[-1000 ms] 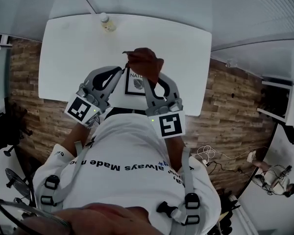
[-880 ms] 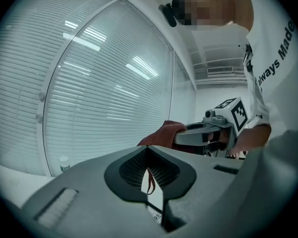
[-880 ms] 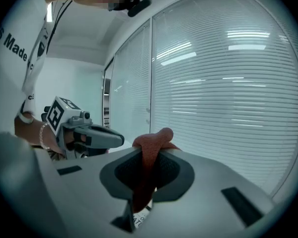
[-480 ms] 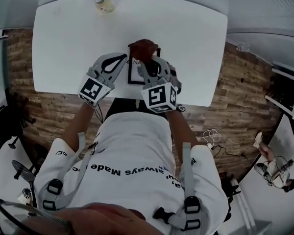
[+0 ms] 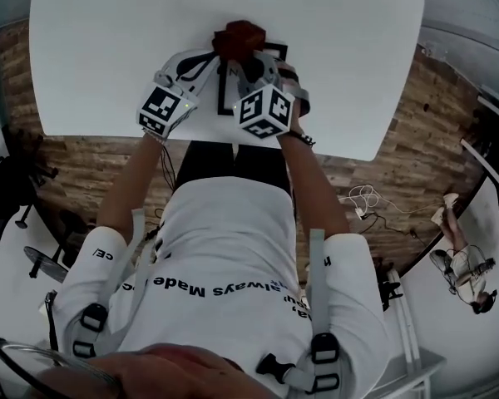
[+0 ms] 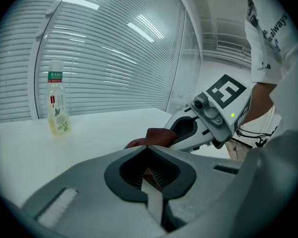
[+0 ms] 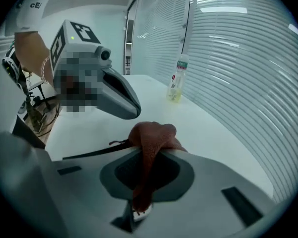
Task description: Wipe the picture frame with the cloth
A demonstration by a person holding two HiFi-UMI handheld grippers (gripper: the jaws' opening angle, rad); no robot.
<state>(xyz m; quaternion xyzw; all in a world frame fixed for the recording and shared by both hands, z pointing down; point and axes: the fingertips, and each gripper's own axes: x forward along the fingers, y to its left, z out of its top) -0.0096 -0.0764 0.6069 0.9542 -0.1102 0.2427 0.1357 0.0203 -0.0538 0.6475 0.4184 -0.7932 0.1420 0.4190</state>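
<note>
Arms reach farther across the white table point(image 5: 108, 56) than a second ago, and the crumpled rust-red cloth point(image 5: 239, 38) has travelled away from the person, towards the far end of the thin dark-edged picture frame point(image 7: 89, 153) lying flat beneath both tools. The right gripper point(image 5: 251, 61) is clamped on that cloth, which hangs down between its jaws. The left gripper point(image 6: 147, 147) has its jaws together just beside the frame; whether they pinch its edge is unclear. The stroke looks near its end, so a return pass seems due.

Left gripper point(image 5: 209, 56), right gripper point(image 5: 251, 58) meet at reddish cloth point(image 5: 239, 36) over picture frame point(image 5: 227, 86), white table point(image 5: 91, 48).
</note>
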